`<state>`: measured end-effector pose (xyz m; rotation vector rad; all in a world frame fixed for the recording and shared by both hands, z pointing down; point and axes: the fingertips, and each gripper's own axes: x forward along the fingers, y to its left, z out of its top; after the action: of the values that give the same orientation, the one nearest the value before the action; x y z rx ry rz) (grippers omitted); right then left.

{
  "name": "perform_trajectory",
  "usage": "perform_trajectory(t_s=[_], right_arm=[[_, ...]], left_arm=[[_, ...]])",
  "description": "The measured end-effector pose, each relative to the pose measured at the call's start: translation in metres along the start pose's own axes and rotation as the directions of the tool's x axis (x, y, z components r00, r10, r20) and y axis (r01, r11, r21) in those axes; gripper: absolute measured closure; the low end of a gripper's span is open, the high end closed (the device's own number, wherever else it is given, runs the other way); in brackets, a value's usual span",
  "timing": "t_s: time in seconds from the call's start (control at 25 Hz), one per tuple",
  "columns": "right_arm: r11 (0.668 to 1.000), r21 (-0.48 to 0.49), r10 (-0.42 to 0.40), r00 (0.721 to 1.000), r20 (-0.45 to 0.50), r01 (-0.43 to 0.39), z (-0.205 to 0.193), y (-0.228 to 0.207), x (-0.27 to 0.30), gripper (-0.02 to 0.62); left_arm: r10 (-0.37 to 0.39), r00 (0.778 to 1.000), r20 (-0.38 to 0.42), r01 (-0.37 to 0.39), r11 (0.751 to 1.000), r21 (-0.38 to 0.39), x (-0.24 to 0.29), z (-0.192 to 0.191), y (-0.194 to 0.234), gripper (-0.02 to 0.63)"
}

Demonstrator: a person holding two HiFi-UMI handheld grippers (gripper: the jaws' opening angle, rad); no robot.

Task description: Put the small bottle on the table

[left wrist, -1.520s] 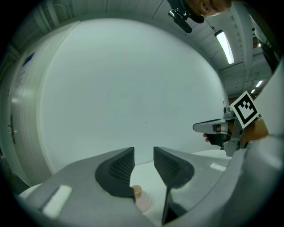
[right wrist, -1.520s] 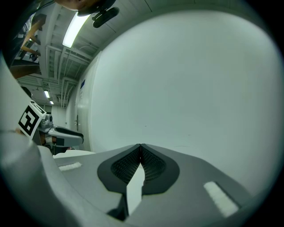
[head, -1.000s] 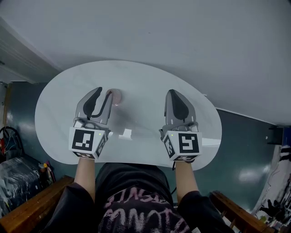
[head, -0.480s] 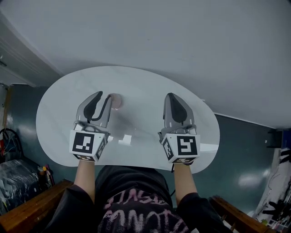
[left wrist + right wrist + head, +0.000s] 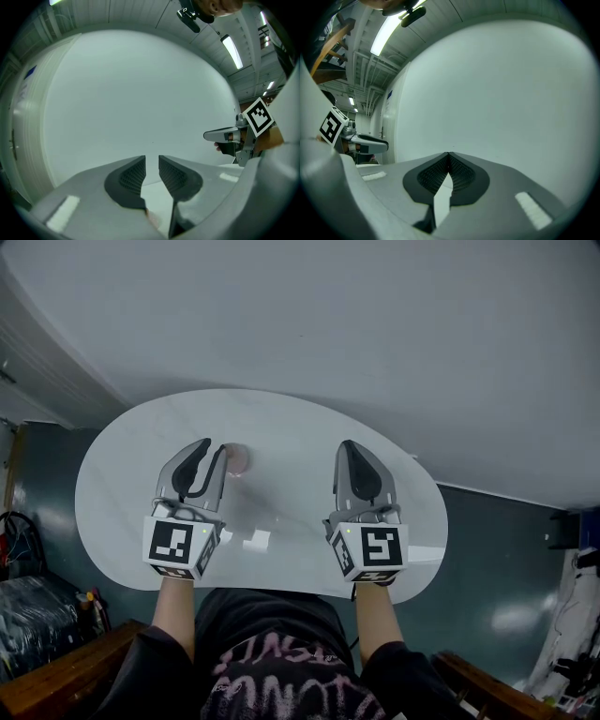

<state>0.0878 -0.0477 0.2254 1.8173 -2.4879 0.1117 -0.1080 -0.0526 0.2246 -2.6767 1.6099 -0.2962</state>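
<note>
White oval table [image 5: 122,474] sits lower in head view than a second ago. Left gripper [image 5: 212,448]: jaws narrowed, slightly apart, empty. Right gripper [image 5: 349,445]: jaws together, empty. Small pink bottle [image 5: 238,458] on table just beside left gripper; placement looks done.

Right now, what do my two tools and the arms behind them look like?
The left tool and right tool are light grey shells tapering to points, with dark textured pads inside. Each carries a white cube with black square markers at its rear. The forearms are bare below short black sleeves. No cables show.
</note>
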Motion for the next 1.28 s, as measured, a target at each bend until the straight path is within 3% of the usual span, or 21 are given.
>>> perform_trajectory(t_s=[1.28], right_arm=[[1.0,-0.015,-0.02,0.999,0.044,0.021,0.017,-0.009,-0.024,0.586]], left_arm=[[0.005,1.0,0.024,-0.005,1.0,0.011,-0.02,0.021,-0.013,0.577]])
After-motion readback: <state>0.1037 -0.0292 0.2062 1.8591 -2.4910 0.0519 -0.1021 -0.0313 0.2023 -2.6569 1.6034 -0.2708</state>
